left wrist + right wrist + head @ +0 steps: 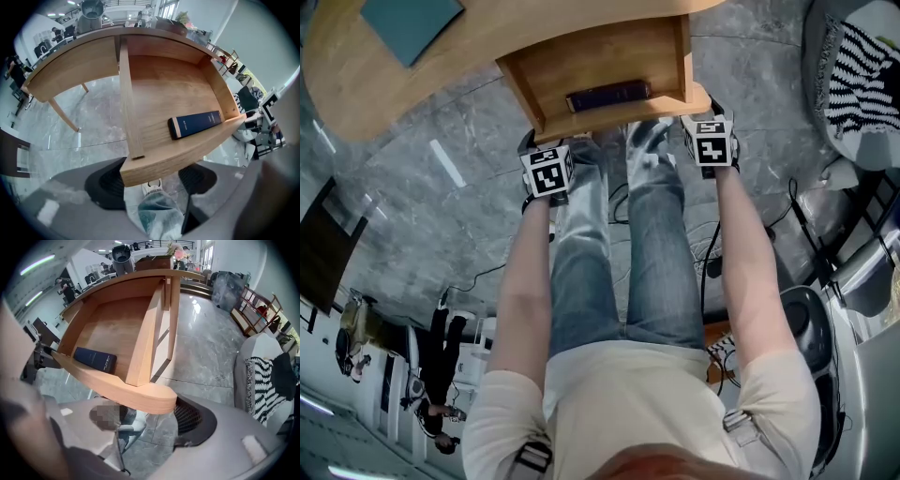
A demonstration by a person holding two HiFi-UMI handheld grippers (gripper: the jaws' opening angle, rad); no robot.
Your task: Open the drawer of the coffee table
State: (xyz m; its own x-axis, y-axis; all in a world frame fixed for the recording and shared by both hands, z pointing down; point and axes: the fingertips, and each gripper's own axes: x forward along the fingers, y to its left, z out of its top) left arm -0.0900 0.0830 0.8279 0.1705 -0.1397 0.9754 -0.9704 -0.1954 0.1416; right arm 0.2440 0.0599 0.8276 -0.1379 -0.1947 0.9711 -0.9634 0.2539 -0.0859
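The wooden drawer stands pulled out from the light wood coffee table toward the person. A dark blue book lies inside it, against the front panel. My left gripper hangs at the left end of the drawer front, pointing steeply down, jaws wide apart. The panel crosses above the black pads and nothing is clamped. My right gripper hangs at the rounded right corner of the front panel, also open, with only floor and jeans between its jaws.
The person's jeans-clad legs stand right below the drawer. A teal book lies on the tabletop. A grey seat with a striped cushion is at the right, and cables run over the marble floor.
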